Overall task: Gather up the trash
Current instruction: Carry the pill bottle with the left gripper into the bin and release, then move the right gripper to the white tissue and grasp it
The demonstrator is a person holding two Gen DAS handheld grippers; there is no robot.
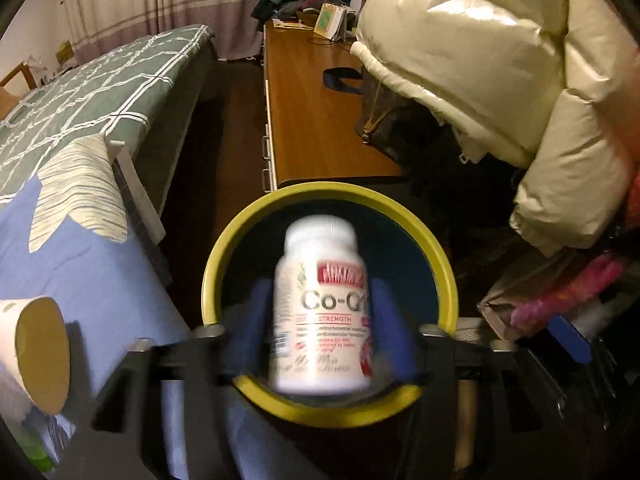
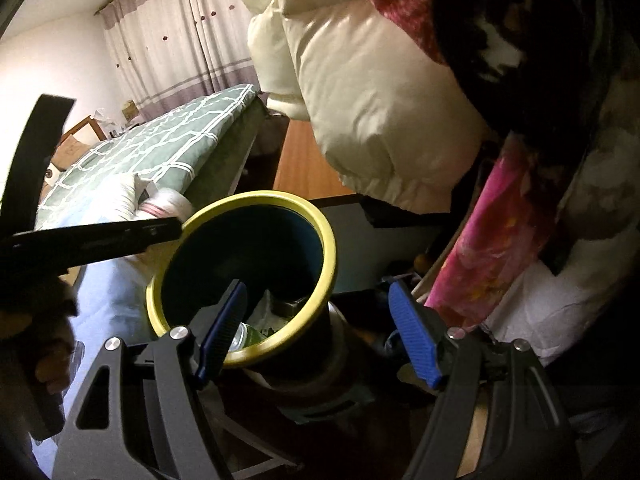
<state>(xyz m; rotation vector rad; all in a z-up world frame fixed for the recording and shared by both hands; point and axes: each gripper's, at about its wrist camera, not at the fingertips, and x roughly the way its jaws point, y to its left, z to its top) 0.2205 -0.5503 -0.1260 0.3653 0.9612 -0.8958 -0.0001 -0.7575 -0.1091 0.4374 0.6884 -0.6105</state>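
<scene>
Item: white pill bottle, lower centre, blurred between spread left gripper pads, above yellow-rimmed bin. Right gripper spread, empty. Risk: bottle clipping the rim, bouncing out.

Blurred white supplement bottle upright over the yellow-rimmed, dark-blue bin.

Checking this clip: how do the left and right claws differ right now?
The left claw has a white pill bottle between its blue pads; the right claw is empty. The left hangs straight over the yellow-rimmed bin; the right straddles its rim. Both are open.
</scene>
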